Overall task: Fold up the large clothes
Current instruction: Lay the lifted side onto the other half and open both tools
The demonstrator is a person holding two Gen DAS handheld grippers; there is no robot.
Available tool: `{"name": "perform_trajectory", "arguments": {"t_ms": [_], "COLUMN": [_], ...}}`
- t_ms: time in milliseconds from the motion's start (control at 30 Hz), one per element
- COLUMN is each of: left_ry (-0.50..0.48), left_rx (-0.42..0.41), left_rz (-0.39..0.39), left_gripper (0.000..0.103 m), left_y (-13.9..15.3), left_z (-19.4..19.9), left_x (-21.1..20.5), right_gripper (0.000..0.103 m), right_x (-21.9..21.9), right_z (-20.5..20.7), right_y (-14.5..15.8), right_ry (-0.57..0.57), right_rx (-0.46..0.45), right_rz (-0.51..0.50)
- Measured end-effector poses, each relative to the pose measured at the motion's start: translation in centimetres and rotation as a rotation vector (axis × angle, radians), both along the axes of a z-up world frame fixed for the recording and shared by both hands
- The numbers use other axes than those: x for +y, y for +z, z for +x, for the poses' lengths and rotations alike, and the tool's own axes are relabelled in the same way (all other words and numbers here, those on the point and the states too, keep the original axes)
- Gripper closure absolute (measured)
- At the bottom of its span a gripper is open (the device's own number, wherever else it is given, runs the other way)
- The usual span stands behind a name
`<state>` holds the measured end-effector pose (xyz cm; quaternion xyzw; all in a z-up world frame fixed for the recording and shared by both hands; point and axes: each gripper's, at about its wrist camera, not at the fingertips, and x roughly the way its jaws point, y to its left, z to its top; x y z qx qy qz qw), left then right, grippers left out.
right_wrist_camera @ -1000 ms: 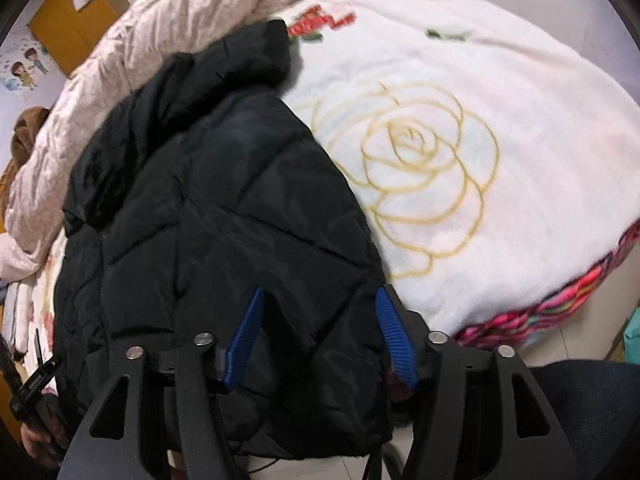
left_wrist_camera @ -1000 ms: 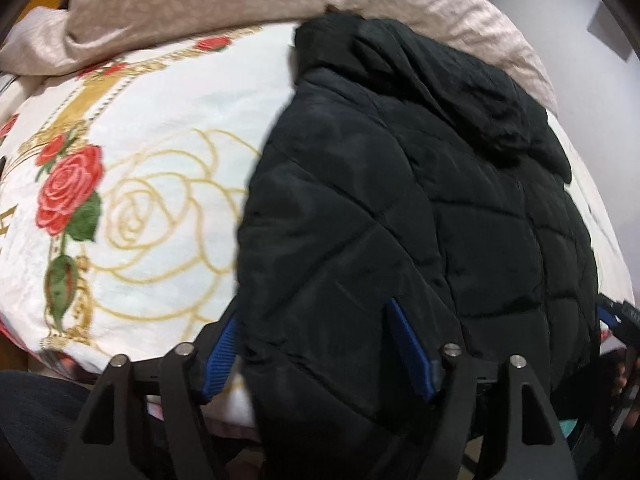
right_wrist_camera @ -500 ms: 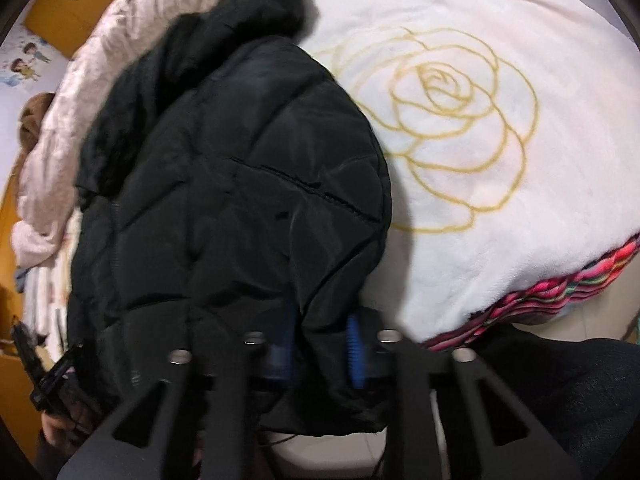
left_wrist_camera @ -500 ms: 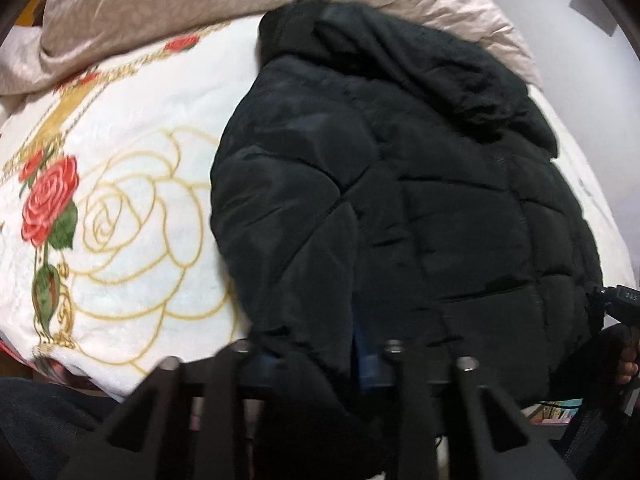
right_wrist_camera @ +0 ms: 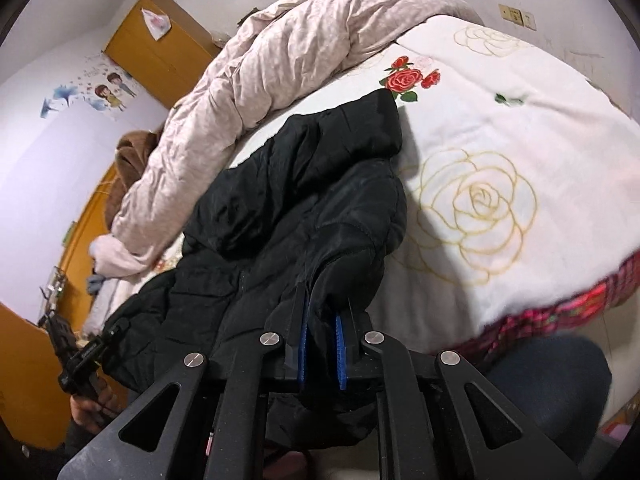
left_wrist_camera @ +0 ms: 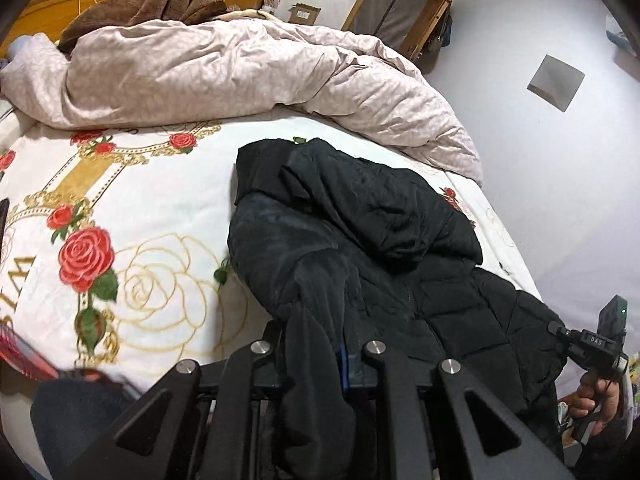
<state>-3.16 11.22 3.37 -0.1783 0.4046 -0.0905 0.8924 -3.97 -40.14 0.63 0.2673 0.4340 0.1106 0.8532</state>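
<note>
A black quilted hooded jacket (left_wrist_camera: 372,232) lies on the rose-patterned bed, hood toward the pillows. It also shows in the right wrist view (right_wrist_camera: 304,200). My left gripper (left_wrist_camera: 314,344) is shut on the jacket's bottom hem at its left corner and lifts it off the bed. My right gripper (right_wrist_camera: 322,320) is shut on the hem at the opposite corner, a fold of black fabric pinched between its blue pads (right_wrist_camera: 341,344). The other gripper and its hand show at each view's edge.
A crumpled beige duvet (left_wrist_camera: 224,68) is heaped across the head of the bed, a brown blanket (left_wrist_camera: 160,4) behind it. The white rose blanket (left_wrist_camera: 132,216) covers the bed. A wall lies past the bed's right side, an orange wardrobe (right_wrist_camera: 160,48) at the far end.
Both grippers closed on the jacket's bottom hem and lifted it up and back. The views rose, so the duvet and room now show.
</note>
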Motion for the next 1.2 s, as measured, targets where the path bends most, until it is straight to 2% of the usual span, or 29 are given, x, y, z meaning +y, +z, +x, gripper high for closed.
{"name": "perform_trajectory", "arguments": {"t_ms": [133,300,467,633,800,967,1067,1200], "left_ry": [0.000,0.001,0.030,0.077,0.111,0.136,0.147,0.149], "left_rx": [0.037,-0.012,-0.078,-0.086,-0.023,0.070,0.109,0.133], "left_rz": [-0.031,-0.072,-0.110,-0.131,-0.114,-0.091,-0.096,-0.134], "left_gripper": [0.088,0.088,0.088,0.087,0.087,0.086,0.083,0.080], "left_y": [-1.1,1.1,4.2,5.2,3.4,-0.7,-2.9,-4.2], "left_z": [-0.6,1.0,5.9,12.6,20.4,26.4,28.3,29.5], "left_x": [0.2,0.4,1.2,2.1,2.3,2.6,2.5,2.7], "right_gripper": [0.092,0.092,0.092,0.092,0.091,0.088,0.084,0.076], "right_x": [-0.9,0.2,-0.1,-0.6,0.1,0.8,0.6,0.3], "right_z": [-0.3,2.9,8.1,15.2,23.4,30.4,32.2,33.1], "right_y": [-1.0,1.7,4.7,6.2,5.5,1.9,-0.3,-0.7], "right_ry": [-0.019,-0.017,-0.026,-0.060,-0.069,-0.081,-0.091,-0.087], "right_rx": [0.028,-0.035,-0.099,-0.104,-0.035,0.067,0.105,0.106], "right_rz": [0.051,0.089,0.108,0.113,0.084,0.037,0.045,0.087]}}
